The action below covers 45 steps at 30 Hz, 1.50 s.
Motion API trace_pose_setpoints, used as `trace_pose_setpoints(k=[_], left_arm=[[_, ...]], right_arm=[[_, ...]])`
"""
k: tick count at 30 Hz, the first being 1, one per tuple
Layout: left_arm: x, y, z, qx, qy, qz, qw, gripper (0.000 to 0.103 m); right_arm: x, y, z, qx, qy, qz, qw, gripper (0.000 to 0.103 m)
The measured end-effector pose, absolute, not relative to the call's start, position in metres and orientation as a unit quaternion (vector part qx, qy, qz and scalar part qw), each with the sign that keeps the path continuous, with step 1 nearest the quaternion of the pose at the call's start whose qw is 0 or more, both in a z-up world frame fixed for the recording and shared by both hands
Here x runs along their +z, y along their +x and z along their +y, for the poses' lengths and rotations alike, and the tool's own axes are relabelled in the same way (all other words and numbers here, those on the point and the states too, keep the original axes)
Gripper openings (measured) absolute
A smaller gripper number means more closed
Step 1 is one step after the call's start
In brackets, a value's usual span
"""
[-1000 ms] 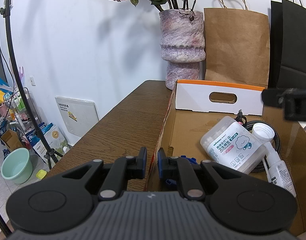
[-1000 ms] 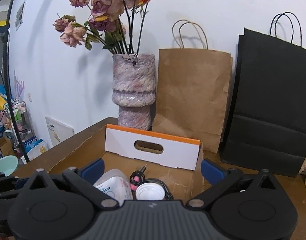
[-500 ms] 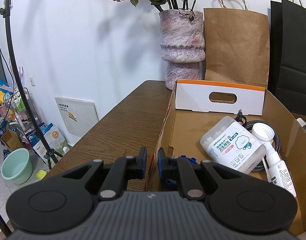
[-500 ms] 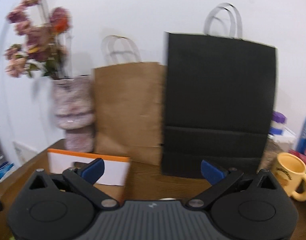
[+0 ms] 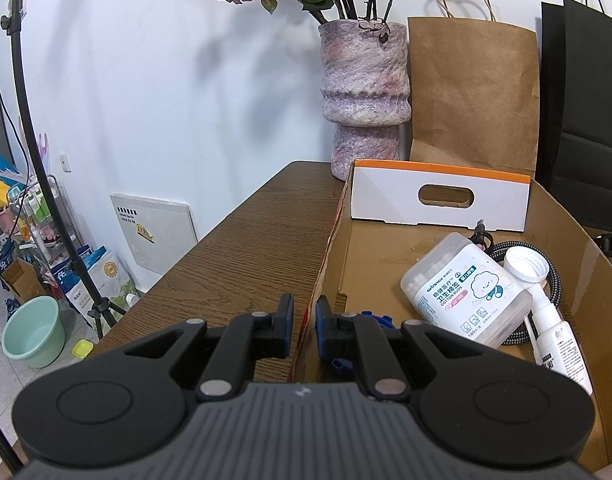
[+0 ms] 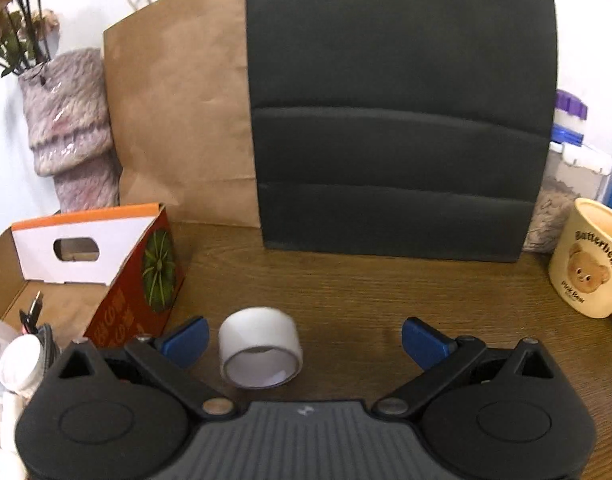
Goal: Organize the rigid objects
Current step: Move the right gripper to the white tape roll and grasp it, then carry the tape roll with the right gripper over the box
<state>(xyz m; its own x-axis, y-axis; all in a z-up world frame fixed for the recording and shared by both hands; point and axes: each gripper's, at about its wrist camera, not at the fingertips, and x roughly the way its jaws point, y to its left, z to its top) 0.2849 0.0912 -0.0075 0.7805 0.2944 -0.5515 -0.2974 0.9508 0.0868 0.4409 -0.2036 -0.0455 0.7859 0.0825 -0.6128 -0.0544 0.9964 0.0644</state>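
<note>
- Swinging away from the cardboard box (image 6: pixel 10 280), the right tool (image 6: pixel 304 338) now looks at the black paper bag (image 6: pixel 401 120) and a roll of white tape (image 6: pixel 261 347) that was out of view a second ago; the left tool (image 5: pixel 304 318) has not shifted.
- Left wrist view, far left: a light stand (image 5: pixel 38 152) rises past a green basin (image 5: pixel 32 336) on the floor.
- Lower centre of that view: the left tool's jaws stand narrow, pinched on the box's left wall (image 5: pixel 306 324), one pad on each side of the cardboard edge.
- Right of them, inside the box: a cotton bud tub (image 5: pixel 465 288) lies on its side, touching a white cap (image 5: pixel 525 264) and a small spray bottle (image 5: pixel 557 340), with a braided cable (image 5: pixel 553 284) coiled behind.
- Upper centre: a mottled vase (image 5: pixel 363 92) of dried flowers stands on the counter (image 5: pixel 242 256), the brown paper bag (image 5: pixel 471 92) just beside it.
- Right wrist view, left edge: the box's white handle flap (image 6: pixel 82 248) shows, the vase and brown bag behind it.
- Lower centre: the tape roll lies on its side on the counter between the right tool's blue pads (image 6: pixel 186 340), nearer the left pad; the jaws stand wide and touch nothing.
- Centre: the black bag stands upright at the back.
- Far right: a cream bear mug (image 6: pixel 589 260) sits on the counter, well apart from the tape.
</note>
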Motion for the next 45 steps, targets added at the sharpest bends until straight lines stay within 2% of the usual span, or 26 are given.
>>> trace_pose_setpoints(k=[3,4,6,7,22,32,45], left_arm=[[-0.008,0.285,0.091,0.157,-0.002,0.292,0.944,0.012],[-0.008,0.285,0.091,0.157,-0.002,0.292,0.944,0.012],[-0.008,0.285,0.091,0.157,-0.002,0.292,0.944,0.012],[-0.008,0.285,0.091,0.157,-0.003,0.292,0.944,0.012],[-0.008,0.285,0.091,0.157,-0.003,0.292,0.944,0.012],[-0.008,0.285,0.091,0.157,-0.002,0.292,0.944,0.012],[-0.008,0.285,0.091,0.157,-0.003,0.291,0.944,0.012]], right_arm=[[-0.050,0.440,-0.198,0.043,0.018,0.326,0.944,0.101],[-0.051,0.441,-0.197,0.045,0.014,0.329,0.943,0.096],[-0.055,0.442,-0.194,0.051,0.005,0.332,0.942,0.072],[-0.057,0.442,-0.193,0.057,0.005,0.337,0.940,0.041],[-0.050,0.436,-0.199,0.040,0.012,0.309,0.950,0.043],[-0.015,0.415,-0.187,0.068,0.019,0.253,0.965,0.042],[0.031,0.361,-0.122,0.193,-0.015,0.191,0.962,0.042]])
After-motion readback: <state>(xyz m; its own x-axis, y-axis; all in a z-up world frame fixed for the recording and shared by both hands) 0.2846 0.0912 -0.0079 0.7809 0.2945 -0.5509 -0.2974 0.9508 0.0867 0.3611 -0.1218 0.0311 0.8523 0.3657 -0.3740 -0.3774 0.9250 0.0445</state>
